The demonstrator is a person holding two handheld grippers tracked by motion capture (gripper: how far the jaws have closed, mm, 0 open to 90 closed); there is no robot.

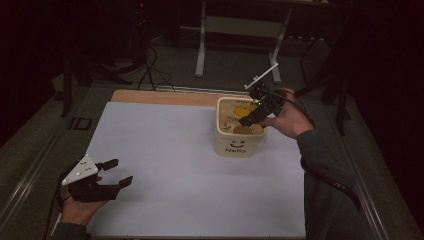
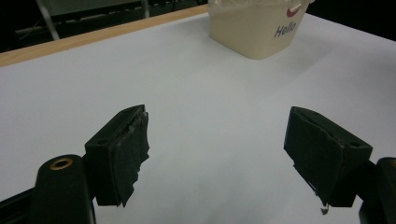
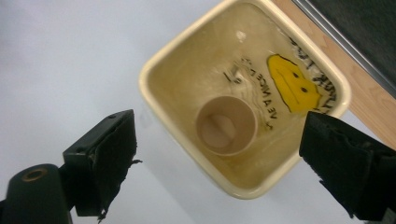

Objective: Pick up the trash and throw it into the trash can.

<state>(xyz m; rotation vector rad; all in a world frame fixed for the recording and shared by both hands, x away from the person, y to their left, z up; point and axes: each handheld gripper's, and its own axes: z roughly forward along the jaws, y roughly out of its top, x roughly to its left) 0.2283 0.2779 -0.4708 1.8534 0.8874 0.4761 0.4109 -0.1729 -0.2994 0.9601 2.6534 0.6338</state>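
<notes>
One brown paper cup (image 3: 226, 125) sits upright inside the glossy cream square tub (image 1: 223, 134) marked "Hello"; the right gripper (image 1: 251, 118) hovers above it, jaws wide. Left gripper (image 1: 121, 172) gapes empty, well apart.

bin (image 2: 254, 28): top cut by frame edge in left gripper view
bin lettering (image 3: 261, 100): smeared, partly unreadable
room behind table: too dark

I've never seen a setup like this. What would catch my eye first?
Probably the cream bin with a yellow smiley and "Hello" on it, at the far right of the white table. The right claw hovers open above it, over a brown paper cup standing inside. The left claw waits open at the near left.
</notes>
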